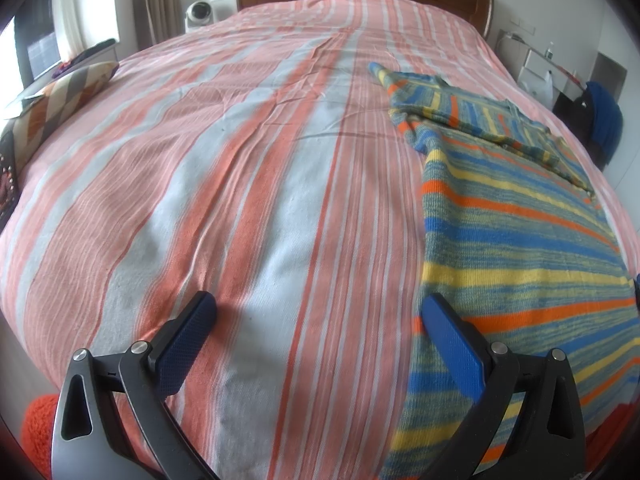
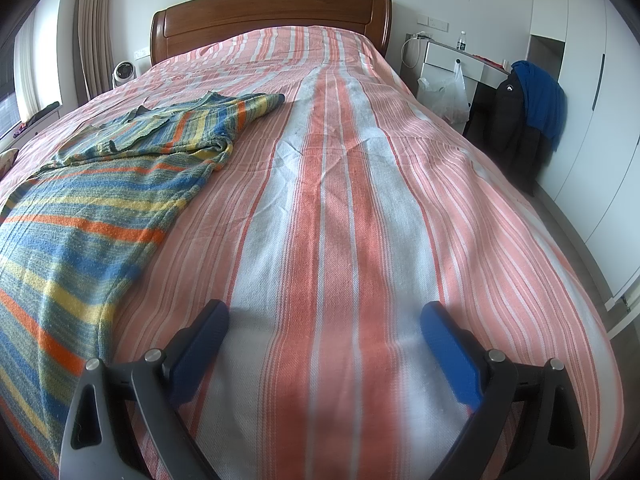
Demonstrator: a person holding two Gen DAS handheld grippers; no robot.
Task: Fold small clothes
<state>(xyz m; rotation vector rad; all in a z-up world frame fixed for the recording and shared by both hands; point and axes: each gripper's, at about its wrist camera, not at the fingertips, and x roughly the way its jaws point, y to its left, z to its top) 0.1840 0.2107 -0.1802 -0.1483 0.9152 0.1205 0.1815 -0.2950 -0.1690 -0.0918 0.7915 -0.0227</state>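
Pink, coral and white striped bedspread [image 2: 344, 184] covers a wide bed with a curved brown wooden headboard [image 2: 272, 12] at twelve o'clock in the right wrist view, and white walls stand behind it. On this cover lies the multicoloured knitted garment with blue, yellow, orange and grey-green stripes [image 1: 520, 248], spread flat, with its far part folded over on itself into a rumpled layer toward one o'clock in the left wrist view. The left gripper [image 1: 316, 312] has its black arms and blue-padded fingers [image 1: 184, 340] spread wide apart, holding nothing; its right-hand pad sits over the garment's near left edge, though actual contact cannot be judged. The right gripper [image 2: 324, 320] is likewise spread wide and empty, above bare bedspread, with the garment [image 2: 92, 208] lying at nine to ten o'clock of it, just beside its left finger. A small white round fan [image 2: 123, 74] stands beside the headboard at eleven o'clock, and a blue cloth draped over a black jacket [image 2: 536, 100] hangs at two o'clock near a white desk [image 2: 448, 58].
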